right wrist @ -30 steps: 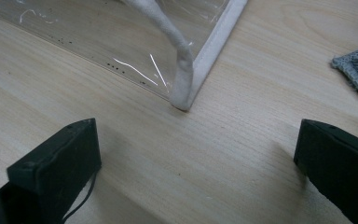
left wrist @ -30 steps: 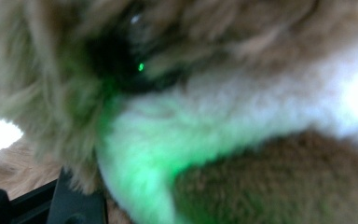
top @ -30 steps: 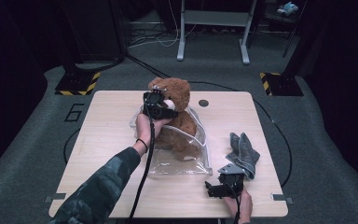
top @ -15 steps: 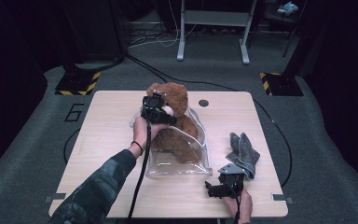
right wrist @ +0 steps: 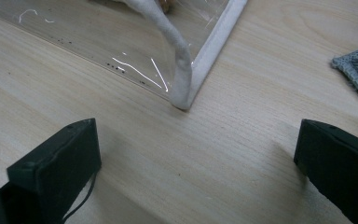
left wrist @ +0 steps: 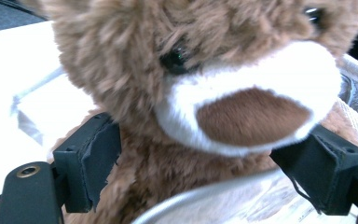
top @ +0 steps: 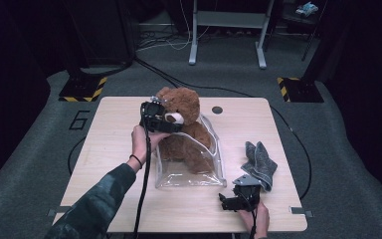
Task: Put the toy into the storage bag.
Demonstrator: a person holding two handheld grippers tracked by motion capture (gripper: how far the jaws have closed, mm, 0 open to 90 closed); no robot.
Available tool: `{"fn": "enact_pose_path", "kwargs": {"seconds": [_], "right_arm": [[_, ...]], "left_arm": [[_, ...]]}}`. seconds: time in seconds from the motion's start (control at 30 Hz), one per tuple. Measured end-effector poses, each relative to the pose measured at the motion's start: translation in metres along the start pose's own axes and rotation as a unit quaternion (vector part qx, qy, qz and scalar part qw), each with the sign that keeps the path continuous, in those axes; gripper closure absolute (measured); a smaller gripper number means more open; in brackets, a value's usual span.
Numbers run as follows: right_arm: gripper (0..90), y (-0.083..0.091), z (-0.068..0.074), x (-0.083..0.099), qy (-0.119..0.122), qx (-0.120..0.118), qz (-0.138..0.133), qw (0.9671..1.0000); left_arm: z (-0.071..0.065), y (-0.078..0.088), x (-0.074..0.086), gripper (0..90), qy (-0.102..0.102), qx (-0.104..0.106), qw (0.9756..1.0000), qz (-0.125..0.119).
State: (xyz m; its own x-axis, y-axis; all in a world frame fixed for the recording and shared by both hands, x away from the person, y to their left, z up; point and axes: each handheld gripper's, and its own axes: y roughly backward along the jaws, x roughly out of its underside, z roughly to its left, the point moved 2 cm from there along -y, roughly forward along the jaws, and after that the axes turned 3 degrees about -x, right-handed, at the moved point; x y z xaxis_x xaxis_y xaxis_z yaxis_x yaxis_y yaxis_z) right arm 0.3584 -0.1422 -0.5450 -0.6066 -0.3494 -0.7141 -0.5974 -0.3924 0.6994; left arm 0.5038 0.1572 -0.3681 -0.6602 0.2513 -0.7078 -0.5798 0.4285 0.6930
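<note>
Left tool (top: 171, 122) jaws just opened off teddy bear (top: 181, 104); right tool (top: 225, 201) agape; floor marked "6" (top: 80, 120).

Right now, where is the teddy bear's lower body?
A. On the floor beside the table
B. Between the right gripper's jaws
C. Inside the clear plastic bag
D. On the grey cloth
C: the teddy bear sits with its lower body in the clear plastic bag; its head sticks out.

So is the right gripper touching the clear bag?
Apart. The right gripper view shows bare table between the open right gripper and the clear bag corner.
</note>
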Motion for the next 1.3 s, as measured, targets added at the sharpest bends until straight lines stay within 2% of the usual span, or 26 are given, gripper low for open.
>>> {"fn": "enact_pose_path", "kwargs": {"seconds": [0.27, 0.37, 0.47, 0.63, 0.8, 0.97, 1.07, 1.3], "right_arm": [[0.0, 0.0, 0.0, 0.0, -0.002, 0.001, 0.0, 1.0], [0.0, 0.0, 0.001, 0.0, -0.005, 0.002, -0.002, 1.0], [0.0, 0.0, 0.0, 0.0, -0.001, -0.001, -0.001, 1.0], [0.0, 0.0, 0.0, 0.0, 0.001, 0.0, -0.001, 1.0], [0.0, 0.0, 0.0, 0.0, 0.001, 0.0, -0.001, 1.0], [0.0, 0.0, 0.0, 0.0, 0.001, 0.0, -0.001, 1.0], [0.0, 0.0, 0.0, 0.0, 0.0, -0.001, -0.001, 1.0], [0.0, 0.0, 0.0, 0.0, 0.001, -0.001, -0.001, 1.0]], "left_arm": [[0.005, 0.021, 0.001, 14.5, -0.017, -0.008, 0.9997, -0.013], [0.008, 0.03, 0.001, 14.3, -0.016, -0.013, 0.9995, -0.022], [0.019, 0.048, 0.005, 14.2, -0.018, -0.022, 0.9991, -0.031], [0.032, 0.062, 0.014, 13.2, -0.014, -0.03, 0.9989, -0.034], [0.047, 0.076, 0.032, 12.4, -0.009, -0.044, 0.9982, -0.039], [0.064, 0.081, 0.057, 11.9, 0.002, -0.063, 0.9973, -0.039], [0.073, 0.081, 0.074, 11.5, 0.015, -0.071, 0.9966, -0.038], [0.091, 0.073, 0.121, 11.0, 0.029, -0.094, 0.9948, -0.027]]}}
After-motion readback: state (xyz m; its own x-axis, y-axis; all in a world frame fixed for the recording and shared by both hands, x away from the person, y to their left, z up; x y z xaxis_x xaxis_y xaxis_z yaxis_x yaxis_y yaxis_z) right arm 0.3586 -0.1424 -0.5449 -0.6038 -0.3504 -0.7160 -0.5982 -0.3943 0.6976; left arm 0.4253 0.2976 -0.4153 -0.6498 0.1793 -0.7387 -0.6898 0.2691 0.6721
